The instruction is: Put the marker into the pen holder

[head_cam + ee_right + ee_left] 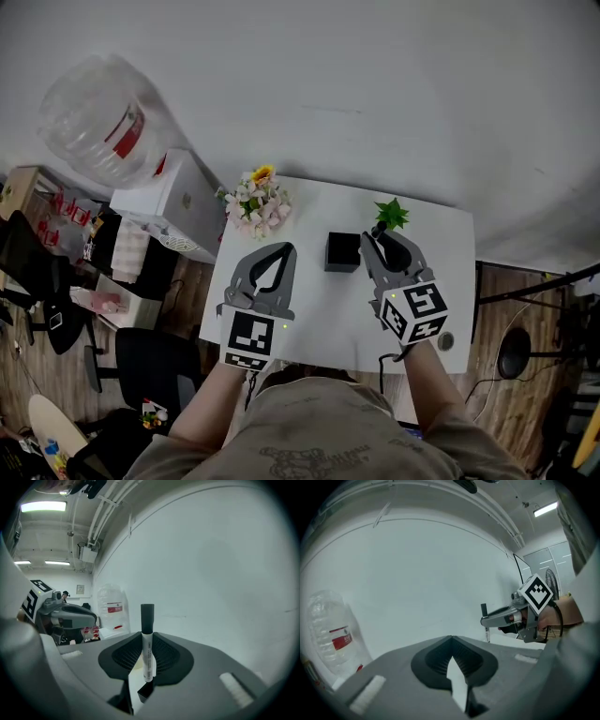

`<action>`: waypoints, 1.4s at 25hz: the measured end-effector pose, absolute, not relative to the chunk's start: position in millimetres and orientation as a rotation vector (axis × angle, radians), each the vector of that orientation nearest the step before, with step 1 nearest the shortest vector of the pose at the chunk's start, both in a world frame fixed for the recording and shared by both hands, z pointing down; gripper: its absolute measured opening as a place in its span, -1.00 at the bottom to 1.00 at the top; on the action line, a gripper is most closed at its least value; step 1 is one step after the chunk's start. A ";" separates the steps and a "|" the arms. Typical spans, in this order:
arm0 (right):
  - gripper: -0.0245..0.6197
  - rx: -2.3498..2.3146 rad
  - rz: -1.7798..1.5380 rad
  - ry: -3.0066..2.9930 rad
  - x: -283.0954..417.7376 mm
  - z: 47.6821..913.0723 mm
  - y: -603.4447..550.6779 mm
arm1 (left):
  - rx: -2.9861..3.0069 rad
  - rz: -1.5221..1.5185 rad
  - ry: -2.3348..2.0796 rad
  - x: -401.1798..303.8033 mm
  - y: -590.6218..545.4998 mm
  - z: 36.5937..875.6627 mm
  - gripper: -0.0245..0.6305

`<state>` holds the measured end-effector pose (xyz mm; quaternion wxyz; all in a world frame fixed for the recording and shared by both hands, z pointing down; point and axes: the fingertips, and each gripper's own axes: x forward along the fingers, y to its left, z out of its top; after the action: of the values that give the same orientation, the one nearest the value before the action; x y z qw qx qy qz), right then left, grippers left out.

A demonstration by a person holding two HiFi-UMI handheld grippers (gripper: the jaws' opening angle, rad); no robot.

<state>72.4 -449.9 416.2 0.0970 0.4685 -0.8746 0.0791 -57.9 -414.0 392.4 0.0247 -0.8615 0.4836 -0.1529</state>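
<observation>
Closest to the lens is the person's shirt (319,441), with both forearms reaching out over a white table (314,323). The left gripper (280,251) hangs over the table's left half. In its own view its jaws are pressed together at the tips with nothing between them (451,640).

The right gripper (379,236) pinches the marker (147,639) between its jaws (146,654). The marker stands upright, black cap on top and well clear of the pads. In the left gripper view the marker (484,610) sticks up and down through the tips of the right gripper (488,618).

The pen holder (343,251), a black square box, sits on the table between the two grippers, just left of the right one's tips. The marker is outside it.

Pale flowers (259,204) stand at the table's far left corner and a small green plant (392,214) behind the right gripper. A large clear water bottle (98,117) lies off to the left.
</observation>
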 end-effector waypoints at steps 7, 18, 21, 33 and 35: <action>-0.62 1.327 0.370 -2.481 59.2 488.7 -481.0 | -2.736 -0.533 1.489 -57.2 -430.6 426.9 -0.92; -0.61 1.208 0.523 -2.327 51.4 584.7 -496.4 | -2.828 -0.671 1.484 -54.6 -442.0 489.2 -0.92; -0.61 1.179 0.547 -2.274 50.8 606.9 -498.1 | -2.844 -0.699 1.487 -55.9 -439.7 501.7 -0.92; -0.59 1.164 0.601 -2.121 56.8 642.0 -502.7 | -2.870 -0.786 1.483 -61.7 -433.8 526.6 -0.92; -0.49 1.163 0.600 -2.122 56.7 639.8 -502.2 | -2.871 -0.789 1.478 -62.4 -432.5 525.9 -0.92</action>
<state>56.7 -502.2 639.8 0.3186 0.4422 -0.8068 0.2281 -62.4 -432.5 525.9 -0.0911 -0.8601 0.4429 -0.2364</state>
